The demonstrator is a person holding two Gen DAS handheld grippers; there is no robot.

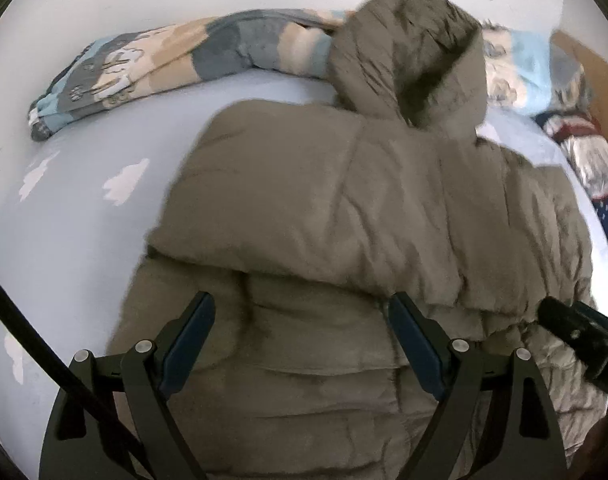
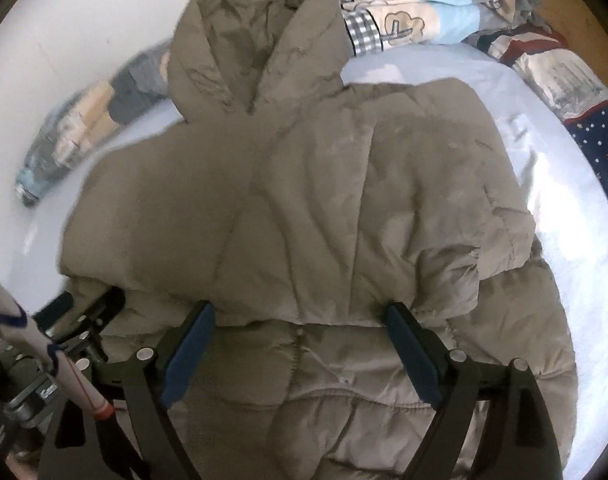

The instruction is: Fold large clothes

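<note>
I find no readable word, number or brand from either wrist camera. The nearest thing to lettering is on the folded patchwork blanket of cream, pale blue and grey squares (image 2: 408, 12): dark outline drawings that resemble letters, but I cannot read them as any. In the left wrist view the same blanket (image 1: 116, 68) shows only small paw-print marks and a white animal figure. On the bright metal hardware at the lower left (image 2: 44, 394) there is a short dark printed mark, too small and blurred for me to make out.
</note>
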